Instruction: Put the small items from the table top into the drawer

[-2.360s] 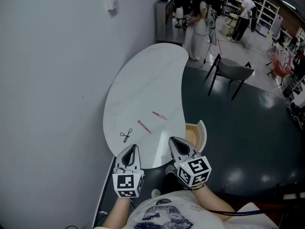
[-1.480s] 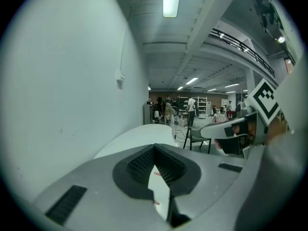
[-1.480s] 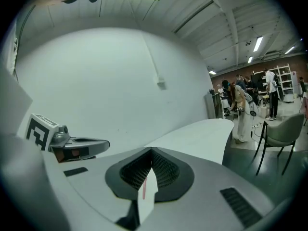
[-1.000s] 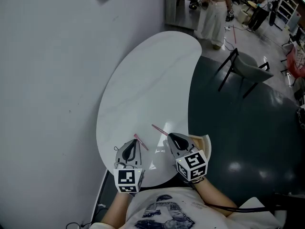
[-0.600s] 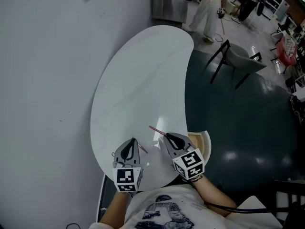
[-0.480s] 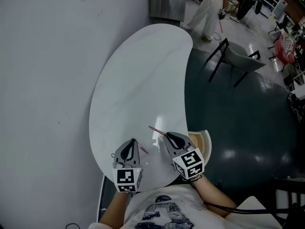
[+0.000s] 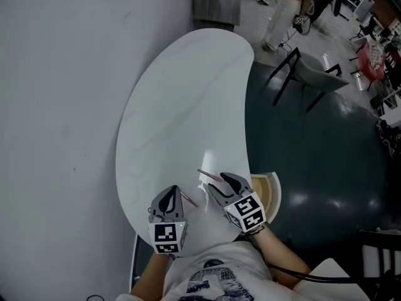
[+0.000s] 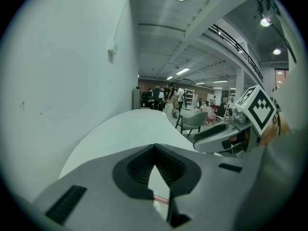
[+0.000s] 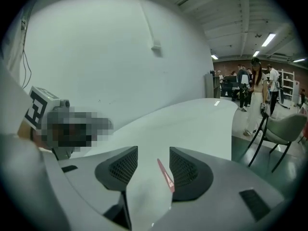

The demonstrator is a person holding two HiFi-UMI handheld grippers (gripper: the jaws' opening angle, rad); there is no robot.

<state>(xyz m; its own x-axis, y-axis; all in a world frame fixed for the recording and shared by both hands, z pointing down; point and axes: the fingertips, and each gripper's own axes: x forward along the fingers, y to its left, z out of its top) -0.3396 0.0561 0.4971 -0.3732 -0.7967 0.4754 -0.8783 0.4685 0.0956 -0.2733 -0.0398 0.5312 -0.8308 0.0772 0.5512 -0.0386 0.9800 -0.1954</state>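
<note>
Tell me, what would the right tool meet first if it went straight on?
Probably the pink stick on the white table: it lies between the jaws of the right tool, which have just been opening.

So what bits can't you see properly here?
- Drawer: in the head view, the right gripper covers part of its inside.
- Pink stick: the left gripper covers one end; the left gripper view shows only a sliver.
- Far-off people: too small in every view.

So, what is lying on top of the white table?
Two thin pink sticks: one between the right gripper's jaws, which have just opened, one by the shut left gripper. The grippers hide the tabletop beneath them.
</note>
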